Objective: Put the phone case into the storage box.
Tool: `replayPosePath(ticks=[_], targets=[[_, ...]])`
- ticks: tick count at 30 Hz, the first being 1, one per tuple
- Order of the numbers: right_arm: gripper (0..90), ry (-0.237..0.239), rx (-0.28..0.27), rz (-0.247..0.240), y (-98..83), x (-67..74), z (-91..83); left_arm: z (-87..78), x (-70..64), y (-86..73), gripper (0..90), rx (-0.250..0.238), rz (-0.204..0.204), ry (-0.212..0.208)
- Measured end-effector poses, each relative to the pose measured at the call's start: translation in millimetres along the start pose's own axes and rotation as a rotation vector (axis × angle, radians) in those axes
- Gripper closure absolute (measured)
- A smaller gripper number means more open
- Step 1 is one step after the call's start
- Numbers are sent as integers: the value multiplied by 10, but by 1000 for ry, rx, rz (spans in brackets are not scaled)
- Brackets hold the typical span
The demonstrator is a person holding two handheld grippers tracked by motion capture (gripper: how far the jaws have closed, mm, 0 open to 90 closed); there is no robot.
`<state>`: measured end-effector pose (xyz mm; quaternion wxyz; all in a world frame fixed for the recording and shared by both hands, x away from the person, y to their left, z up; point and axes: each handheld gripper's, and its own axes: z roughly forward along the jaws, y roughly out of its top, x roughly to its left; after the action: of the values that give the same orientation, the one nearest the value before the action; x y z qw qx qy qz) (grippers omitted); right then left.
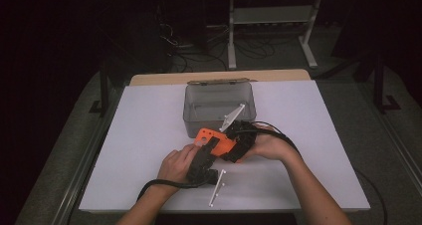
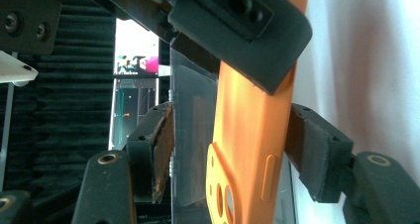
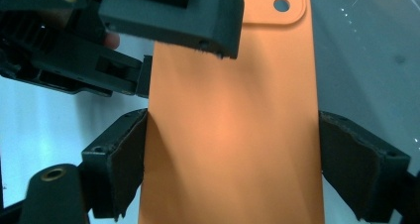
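Already lifted off the white counter [image 1: 149, 135]: flat orange phone case with camera cut-outs [image 1: 215, 139], held in the air just before the open grey plastic box [image 1: 219, 108]. Clamped across its width by the right gripper [image 3: 232, 157], pads tight on both long edges. Straddled at the other end by the left gripper [image 2: 230, 147], half closed, right pad touching, left pad apart. Handover probably midway; second grip unfinished, placing in the box still ahead.
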<state>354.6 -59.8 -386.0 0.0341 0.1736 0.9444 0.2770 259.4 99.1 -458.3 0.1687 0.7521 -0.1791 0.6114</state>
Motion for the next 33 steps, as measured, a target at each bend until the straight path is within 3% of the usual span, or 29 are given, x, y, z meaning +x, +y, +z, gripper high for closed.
replayPosePath(ticks=[33], targets=[[158,5,0,16,3,-14,17,-25,10,30,555,11,9,-23]])
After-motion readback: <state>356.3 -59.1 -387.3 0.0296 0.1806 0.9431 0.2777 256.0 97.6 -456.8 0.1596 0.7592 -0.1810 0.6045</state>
